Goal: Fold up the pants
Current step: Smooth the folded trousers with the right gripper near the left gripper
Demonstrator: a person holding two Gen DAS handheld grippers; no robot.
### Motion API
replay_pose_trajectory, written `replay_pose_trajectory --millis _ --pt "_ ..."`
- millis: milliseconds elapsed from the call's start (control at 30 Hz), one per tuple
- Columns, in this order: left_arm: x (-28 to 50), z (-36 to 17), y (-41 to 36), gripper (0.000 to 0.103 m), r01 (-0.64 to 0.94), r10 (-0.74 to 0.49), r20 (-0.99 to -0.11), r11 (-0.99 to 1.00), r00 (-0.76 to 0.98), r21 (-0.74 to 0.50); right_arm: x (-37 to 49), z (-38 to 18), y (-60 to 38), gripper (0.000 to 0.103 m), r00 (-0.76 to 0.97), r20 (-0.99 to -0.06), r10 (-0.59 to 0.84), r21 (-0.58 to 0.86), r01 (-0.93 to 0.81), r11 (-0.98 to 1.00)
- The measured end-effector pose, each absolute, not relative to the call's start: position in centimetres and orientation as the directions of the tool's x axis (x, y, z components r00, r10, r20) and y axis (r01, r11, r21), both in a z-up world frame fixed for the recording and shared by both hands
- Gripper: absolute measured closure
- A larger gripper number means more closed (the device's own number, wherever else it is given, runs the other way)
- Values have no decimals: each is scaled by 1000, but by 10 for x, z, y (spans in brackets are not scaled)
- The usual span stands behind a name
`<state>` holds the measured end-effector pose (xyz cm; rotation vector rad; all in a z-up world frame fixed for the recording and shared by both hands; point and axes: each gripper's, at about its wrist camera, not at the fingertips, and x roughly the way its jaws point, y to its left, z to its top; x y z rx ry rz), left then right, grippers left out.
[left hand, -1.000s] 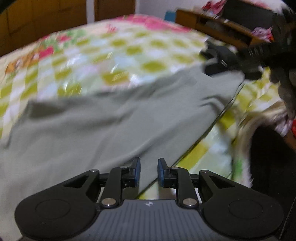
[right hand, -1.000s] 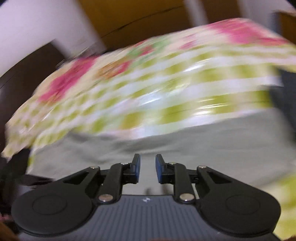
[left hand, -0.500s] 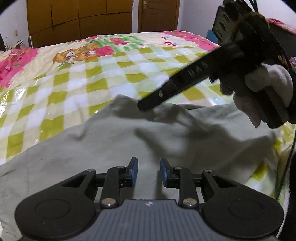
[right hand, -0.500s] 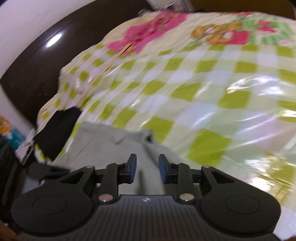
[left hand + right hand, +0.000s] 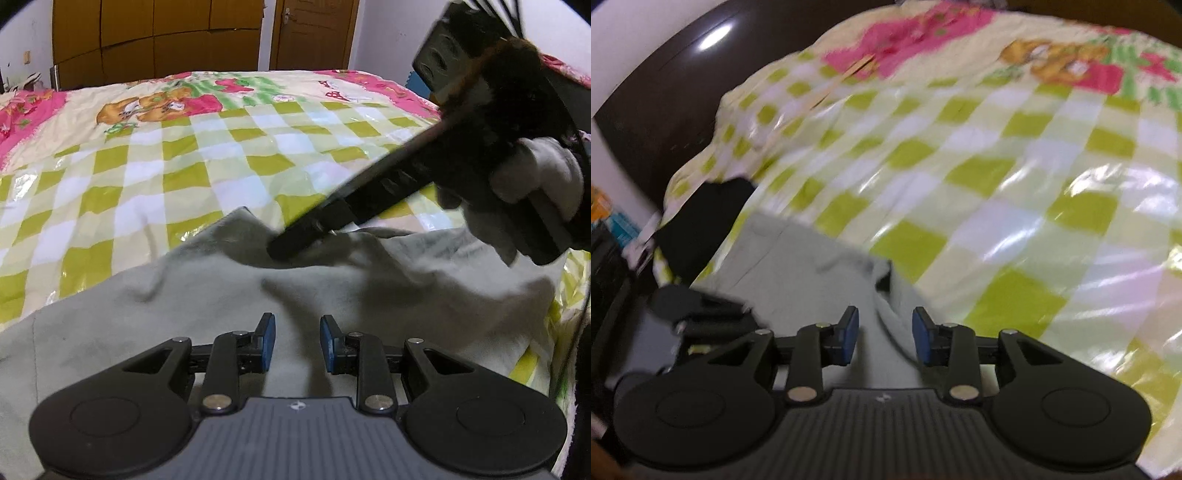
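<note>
Nearest you, your left gripper (image 5: pixel 293 343) hovers with fingers parted over the grey pants (image 5: pixel 147 332) spread on the bed's checked quilt (image 5: pixel 155 166); beyond, your right gripper (image 5: pixel 882 339), fingers likewise parted, straddles a raised fold at the pants' far edge.

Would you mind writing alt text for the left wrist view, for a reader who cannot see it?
Grey pants lie rumpled on a green-checked bedspread. The right gripper, held in a white-gloved hand, reaches down to a raised fold. The left gripper hovers open above the cloth, holding nothing.
</note>
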<state>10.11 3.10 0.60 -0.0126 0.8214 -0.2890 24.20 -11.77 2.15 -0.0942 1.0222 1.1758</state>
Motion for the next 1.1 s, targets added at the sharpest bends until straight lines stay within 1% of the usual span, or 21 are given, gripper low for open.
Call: replay_pose_trajectory --millis 167,267,400,467,600,667,767,800,833,867,900,933,967,1100 --pt "101 0 32 63 236 -255 -730 963 634 -131 225 18 -110 69 -44 -708 705 431 -818 382" --pt "101 1 32 63 237 -259 -727 962 636 -134 230 11 -103 68 -45 -723 689 434 -806 403" --pt "101 1 35 63 231 -260 -723 962 640 -142 235 5 -98 68 -79 -705 705 494 -767 408" --pt "101 0 37 63 226 -256 -722 964 642 -140 235 6 -95 68 -29 -704 710 466 -773 430" --pt "101 0 40 63 218 -254 -717 965 649 -144 250 1 -93 68 62 -687 724 463 -731 501" --pt "102 0 42 63 217 -252 -713 966 654 -143 259 -1 -92 68 86 -664 742 488 -703 518" --pt "102 -1 45 63 214 -240 -716 968 655 -129 270 -6 -91 67 59 -634 771 560 -652 511" --pt "101 -2 47 63 209 -231 -719 970 655 -121 272 -6 -92 68 65 -637 768 557 -650 517" --pt "100 -4 50 63 198 -221 -722 973 655 -118 274 -7 -92 71 70 -642 763 551 -651 523" --pt "99 -4 53 63 187 -213 -725 975 655 -117 277 -8 -92 77 76 -646 759 544 -652 528" --pt "98 -5 57 63 175 -204 -728 978 655 -116 282 -9 -94 80 88 -649 756 538 -649 538" --pt "97 -6 61 62 163 -196 -729 980 656 -116 287 -9 -95 89 100 -657 748 532 -641 553" --pt "95 -6 64 62 153 -188 -731 982 656 -115 291 -10 -97 93 107 -659 744 530 -635 562" --pt "86 -6 74 62 124 -126 -750 991 649 -59 299 -4 -104 93 204 -679 705 462 -628 627"
